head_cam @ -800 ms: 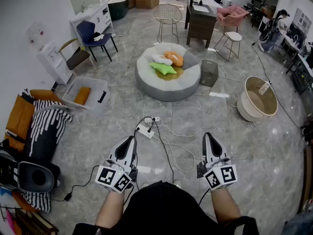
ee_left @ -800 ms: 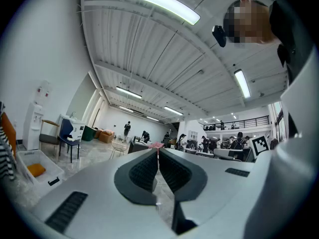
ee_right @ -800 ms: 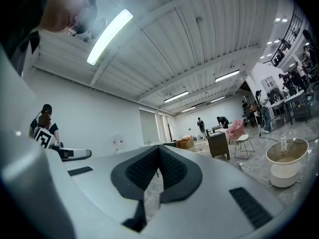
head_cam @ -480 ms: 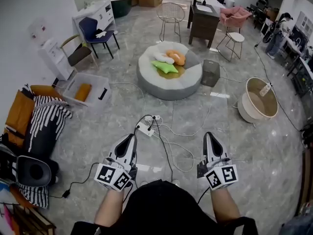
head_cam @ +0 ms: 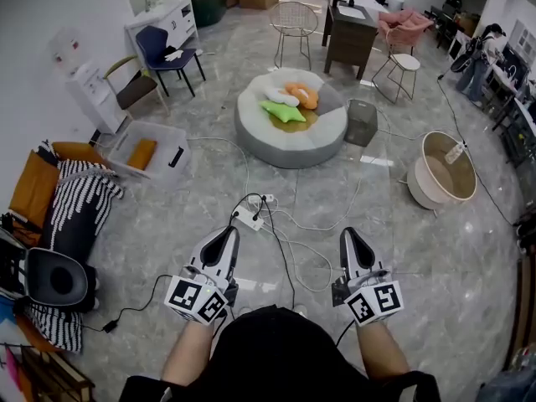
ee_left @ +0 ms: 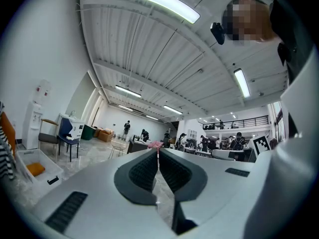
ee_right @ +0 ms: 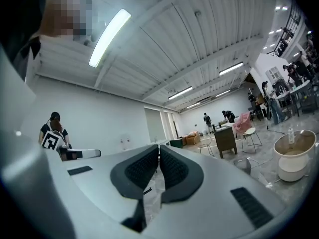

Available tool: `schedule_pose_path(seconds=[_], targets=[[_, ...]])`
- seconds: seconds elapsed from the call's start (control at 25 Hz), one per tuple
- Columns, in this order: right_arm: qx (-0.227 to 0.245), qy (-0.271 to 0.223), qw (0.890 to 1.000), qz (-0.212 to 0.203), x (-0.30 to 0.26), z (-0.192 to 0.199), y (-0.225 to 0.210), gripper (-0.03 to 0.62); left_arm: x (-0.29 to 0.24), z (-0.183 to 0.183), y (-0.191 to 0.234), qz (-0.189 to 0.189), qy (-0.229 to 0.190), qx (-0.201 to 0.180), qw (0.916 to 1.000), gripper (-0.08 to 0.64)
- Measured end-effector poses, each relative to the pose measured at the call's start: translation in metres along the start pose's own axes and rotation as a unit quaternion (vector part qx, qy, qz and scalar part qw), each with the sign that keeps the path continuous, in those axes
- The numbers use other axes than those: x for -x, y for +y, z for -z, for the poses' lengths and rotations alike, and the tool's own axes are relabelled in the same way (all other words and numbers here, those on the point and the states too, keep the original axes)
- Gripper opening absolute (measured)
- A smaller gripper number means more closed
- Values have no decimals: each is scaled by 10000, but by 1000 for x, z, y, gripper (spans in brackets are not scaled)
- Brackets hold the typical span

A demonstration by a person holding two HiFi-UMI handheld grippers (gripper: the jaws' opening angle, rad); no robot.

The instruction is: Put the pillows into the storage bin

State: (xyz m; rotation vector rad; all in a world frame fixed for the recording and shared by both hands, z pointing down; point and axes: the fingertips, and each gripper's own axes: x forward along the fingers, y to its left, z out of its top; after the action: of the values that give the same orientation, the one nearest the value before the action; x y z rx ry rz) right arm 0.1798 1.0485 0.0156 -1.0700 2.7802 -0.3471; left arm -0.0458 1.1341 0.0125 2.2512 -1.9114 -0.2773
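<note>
Pillows (head_cam: 289, 105) lie heaped on the round grey pouf (head_cam: 251, 141) in the middle of the floor, well ahead of me: a green pillow (head_cam: 280, 112), an orange pillow (head_cam: 301, 96) and a white pillow (head_cam: 279, 97), with something yellowish beneath that I cannot make out. The storage bin (head_cam: 155, 129) sits on the floor to my left, well apart from the pouf, and 1 orange cushion (head_cam: 141, 153) already lies in it. I hold my left hand-held gripper (head_cam: 228, 231) and right hand-held gripper (head_cam: 347, 233) level in front of me, each with its jaws pressed together and nothing between them. I judge that I am at the approach, with no pillow picked up yet. The next move calls for crossing to the pouf without catching the power strip (head_cam: 249, 218) and loose cables (head_cam: 306, 266) on the floor between, then spreading the jaws wide before closing on a pillow, since these look soft and bulky and are likely best pinched at a corner or fold. Only the head view shows the pouf and its pillows; neither gripper view does. The left gripper view catches the bin at its lower left edge, with the orange cushion inside. The right gripper view instead shows a pale round tub (ee_right: 294, 156) at its right, and no bin.
</note>
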Motion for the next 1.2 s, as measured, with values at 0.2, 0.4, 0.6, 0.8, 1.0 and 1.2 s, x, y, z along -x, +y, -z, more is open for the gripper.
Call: schedule_pose_path(seconds=[0.2, 0.4, 0.6, 0.8, 1.0, 1.2], targets=[[60, -281, 9996, 33, 2, -9, 3, 50, 5, 0, 4, 19, -17, 34, 10000, 40], [79, -299, 9995, 21, 5, -7, 1, 256, 2, 3, 4, -51, 35, -24, 10000, 269], [50, -285, 9996, 41, 15, -11, -14, 258, -14, 2, -13, 15, 86, -86, 9999, 278], [70, -258, 9996, 73, 29, -12, -41, 314, -29, 11, -36, 25, 253, -215, 9994, 337], [-31, -331, 9994, 102, 44, -15, -73, 314, -43, 20, -58, -110, 255, -241, 9993, 341], [-54, -314, 9995, -3, 55, -23, -95, 314, -52, 25, -77, -305, 214, -276, 9989, 341]])
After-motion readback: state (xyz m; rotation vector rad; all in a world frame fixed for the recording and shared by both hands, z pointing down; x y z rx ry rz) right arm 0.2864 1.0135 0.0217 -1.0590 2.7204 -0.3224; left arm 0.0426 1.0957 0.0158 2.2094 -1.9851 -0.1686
